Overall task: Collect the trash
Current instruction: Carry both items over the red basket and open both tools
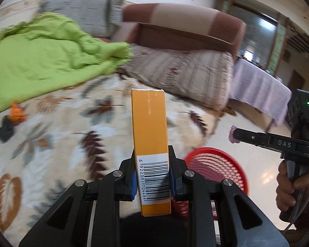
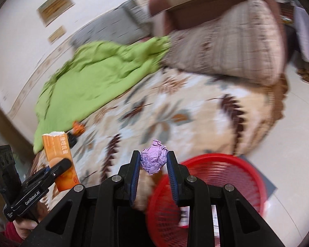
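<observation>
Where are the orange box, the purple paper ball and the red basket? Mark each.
orange box (image 1: 151, 144): left wrist view, on its narrow orange side above the barcode.
purple paper ball (image 2: 153, 156): right wrist view, middle of the crumpled wad.
red basket (image 2: 222, 177): right wrist view, on the slatted inner wall.

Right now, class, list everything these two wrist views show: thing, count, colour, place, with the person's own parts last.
box: one, orange, clamped in the left gripper
paper ball: one, purple, pinched in the right gripper
basket: one, red, on the floor beside the bed
wrapper: one, orange, on the bed by the green blanket
dark object: one, black, beside the wrapper
green blanket: one, crumpled on the bed
bedspread: one, cream with leaf print
pillow: one, grey, behind the blanket
folded quilt: one, beige and brown, far end of the bed
left gripper: black, blue pads
right gripper: black, blue pads
hand: one, on the right gripper's handle
</observation>
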A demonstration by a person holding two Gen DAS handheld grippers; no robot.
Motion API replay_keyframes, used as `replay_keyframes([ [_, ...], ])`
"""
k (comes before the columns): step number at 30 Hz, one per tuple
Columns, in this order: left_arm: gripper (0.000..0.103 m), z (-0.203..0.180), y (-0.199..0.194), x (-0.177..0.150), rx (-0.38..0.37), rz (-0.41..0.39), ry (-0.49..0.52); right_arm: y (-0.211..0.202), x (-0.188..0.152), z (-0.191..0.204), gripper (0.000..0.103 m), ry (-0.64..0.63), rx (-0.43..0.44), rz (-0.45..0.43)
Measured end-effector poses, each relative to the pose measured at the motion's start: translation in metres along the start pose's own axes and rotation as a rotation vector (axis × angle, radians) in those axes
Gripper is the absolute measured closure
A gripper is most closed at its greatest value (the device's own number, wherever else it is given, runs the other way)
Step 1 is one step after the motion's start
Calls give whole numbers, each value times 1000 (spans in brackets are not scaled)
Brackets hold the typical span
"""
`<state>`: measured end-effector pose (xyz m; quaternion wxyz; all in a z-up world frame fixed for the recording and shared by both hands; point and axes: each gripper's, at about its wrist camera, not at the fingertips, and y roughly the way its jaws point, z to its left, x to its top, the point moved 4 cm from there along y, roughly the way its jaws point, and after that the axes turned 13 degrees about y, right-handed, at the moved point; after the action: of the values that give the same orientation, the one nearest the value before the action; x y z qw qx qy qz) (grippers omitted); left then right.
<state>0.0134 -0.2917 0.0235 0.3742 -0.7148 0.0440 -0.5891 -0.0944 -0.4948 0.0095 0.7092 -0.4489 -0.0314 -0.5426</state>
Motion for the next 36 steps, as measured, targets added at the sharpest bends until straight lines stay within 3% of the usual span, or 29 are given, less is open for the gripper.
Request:
replay_keyframes([
  [5, 81, -44, 29, 7, -143, 52, 18, -23, 8, -35, 75, 70, -39, -22],
  [12, 79, -82, 61, 1, -249, 131, 51, -22, 5, -65, 73, 129, -77, -16],
  [13, 76, -84, 64, 0, -262, 140, 49, -21, 4, -68, 73, 139, -81, -14],
  [15, 59, -88, 64, 0, -287, 134, 49, -20, 4, -73, 67, 153, -94, -11],
  [17, 46, -89, 61, 1, -280, 118, 56, -20, 4, -77, 50, 162, -103, -7],
  [21, 43, -85, 53, 4, -284, 103, 37, -23, 7, -75, 50, 152, -98, -23],
  [28, 42, -54, 42, 2, -196, 98, -5, -23, 7, -58, 50, 120, -78, -30],
  [36, 35, -6, 21, -5, 118, 93, 45, -3, -1, -28, 50, 58, -48, 11],
])
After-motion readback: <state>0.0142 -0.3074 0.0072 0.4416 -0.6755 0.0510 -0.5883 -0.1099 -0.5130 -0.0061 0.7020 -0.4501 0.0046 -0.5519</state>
